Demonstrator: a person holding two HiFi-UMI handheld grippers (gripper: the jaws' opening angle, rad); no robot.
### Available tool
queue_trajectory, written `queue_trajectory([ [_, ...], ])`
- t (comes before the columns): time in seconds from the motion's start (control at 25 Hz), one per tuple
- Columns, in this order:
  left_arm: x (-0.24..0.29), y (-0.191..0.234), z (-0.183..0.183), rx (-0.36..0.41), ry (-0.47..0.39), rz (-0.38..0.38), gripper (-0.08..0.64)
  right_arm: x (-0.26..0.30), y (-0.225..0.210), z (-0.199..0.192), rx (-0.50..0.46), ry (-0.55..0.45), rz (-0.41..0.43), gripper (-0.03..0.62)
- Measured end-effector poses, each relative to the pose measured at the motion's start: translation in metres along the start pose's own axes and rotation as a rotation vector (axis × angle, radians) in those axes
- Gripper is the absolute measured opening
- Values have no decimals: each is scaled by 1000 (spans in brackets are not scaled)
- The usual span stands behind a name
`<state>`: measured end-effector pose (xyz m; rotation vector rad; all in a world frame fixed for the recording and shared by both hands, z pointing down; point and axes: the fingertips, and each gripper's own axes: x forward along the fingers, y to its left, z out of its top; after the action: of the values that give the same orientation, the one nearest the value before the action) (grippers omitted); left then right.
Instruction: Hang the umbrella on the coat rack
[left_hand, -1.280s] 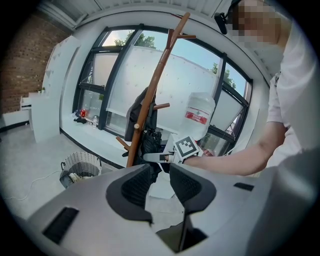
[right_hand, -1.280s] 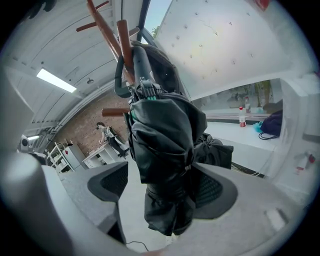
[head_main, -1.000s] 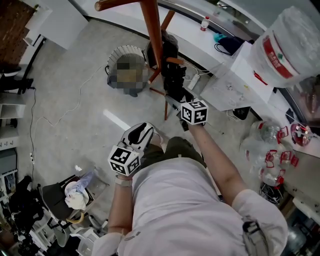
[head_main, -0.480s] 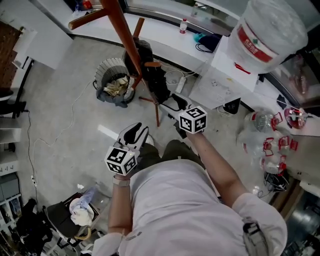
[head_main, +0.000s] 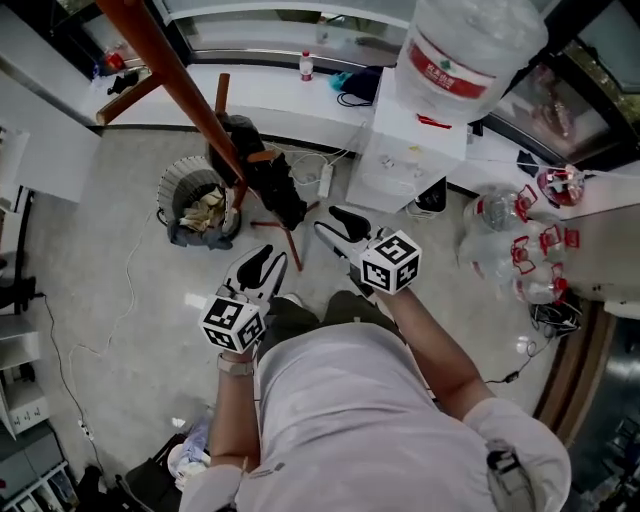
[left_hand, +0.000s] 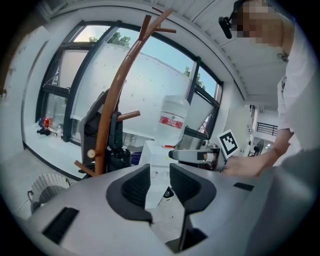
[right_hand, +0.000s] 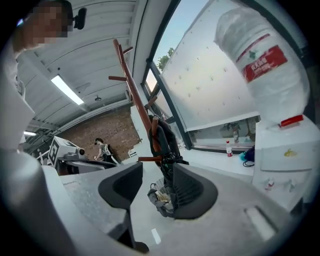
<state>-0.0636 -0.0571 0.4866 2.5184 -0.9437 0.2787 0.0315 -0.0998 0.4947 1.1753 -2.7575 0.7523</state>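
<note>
Head view shows the left gripper (head_main: 262, 262) and the right gripper (head_main: 335, 225) side by side in front of the person, both pointing towards the coat rack (head_main: 160, 50). The umbrella (head_main: 275, 190), a dark folded bundle, hangs against the rack's pole at a low peg, ahead of both sets of tips and apart from them. It looks already hung, which would explain why neither gripper carries anything.

The left gripper is released. Its jaws stand apart, with only the floor and the white water dispenser (head_main: 405, 160) showing through the gap. The right gripper's jaws have just been closing, yet a gap remains and nothing sits between the pads. The umbrella and the waste basket (head_main: 195, 200) near the rack's foot show through that gap only as distant background, so this gripper is empty too.

Off to the right of the right gripper, the water bottle (head_main: 470, 45) on the dispenser wears a red label with white print, too small to read. Each gripper's cube bears black-and-white square markers. No other writing is legible.
</note>
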Motion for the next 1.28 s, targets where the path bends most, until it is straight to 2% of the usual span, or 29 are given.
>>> queue_trajectory([
  [0.12,9,-4,16,27,-4,-57,110,-19,3,12,1,-45,-45,170],
  [0.56,38,-28,55,106,-19,-242,110,-77,23,40,-30,-182,-172,144],
  [0.92,43,-51,71,138,-47,-321,110,-115,33,54,-103,-254,-250,144],
  [1.28,42,-65,74,181,-55,-362,110,-123,31,34,-107,-227,-304,144],
])
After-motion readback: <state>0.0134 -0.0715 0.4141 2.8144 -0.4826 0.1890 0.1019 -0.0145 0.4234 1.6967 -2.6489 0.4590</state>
